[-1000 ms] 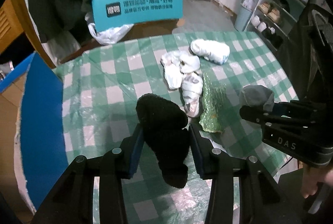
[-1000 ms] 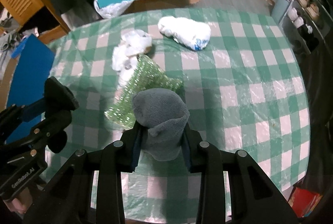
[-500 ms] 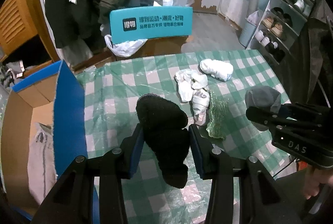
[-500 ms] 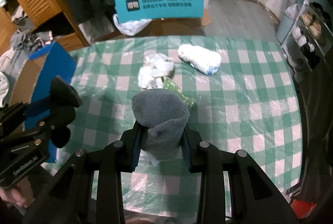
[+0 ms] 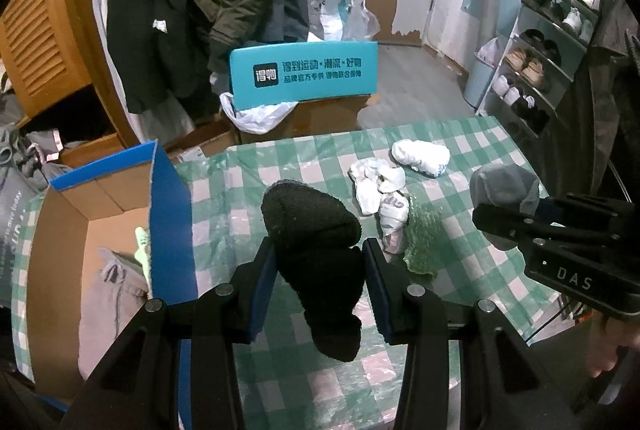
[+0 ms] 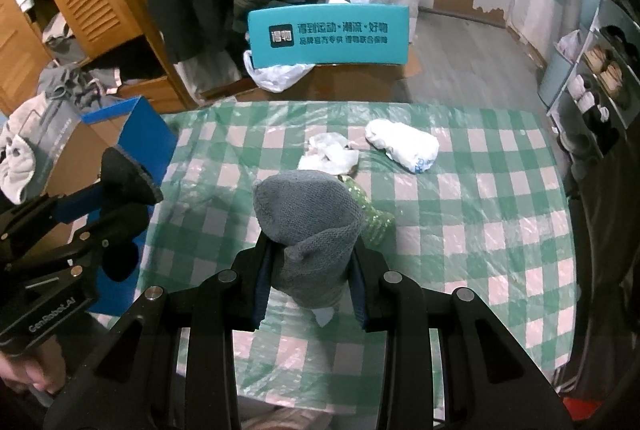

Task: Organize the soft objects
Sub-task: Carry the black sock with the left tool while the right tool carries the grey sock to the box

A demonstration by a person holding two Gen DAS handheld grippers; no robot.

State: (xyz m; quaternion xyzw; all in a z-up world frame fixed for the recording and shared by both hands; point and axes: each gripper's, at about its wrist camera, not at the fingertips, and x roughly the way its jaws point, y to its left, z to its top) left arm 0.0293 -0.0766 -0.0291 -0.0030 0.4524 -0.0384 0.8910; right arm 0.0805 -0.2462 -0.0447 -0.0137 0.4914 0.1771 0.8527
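**Sock sorting: two in the air, a handful left on the table**

So both tongs are loaded right now. The left gripper [image 5: 318, 270] has its jaws about halfway apart, clamped on a bunched black sock [image 5: 316, 250] that droops down below the pads. The right gripper [image 6: 310, 270] is closed narrower, pinching a rolled grey sock [image 6: 306, 230] that sticks up above its fingers. Both are held up off the table [image 6: 480, 230], nothing touching the checked cloth.

The cardboard box [image 5: 60, 230] with the blue flap sits against the table's left edge. There's already something pale grey and fabric-looking in it, plus a bit of light green, so I'd guess some sorting is done, though I can't tell what exactly those pieces are.

Still left on the table: a white rolled bundle [image 6: 402, 146] toward the far edge, a crumpled cluster of white socks [image 5: 378, 184] just beside it nearer the middle, and a green sparkly piece [image 5: 422, 242] touching that cluster on its near side.

My read: maybe halfway. The two held socks presumably go in the box next, then the white ones and the green thing need picking up.
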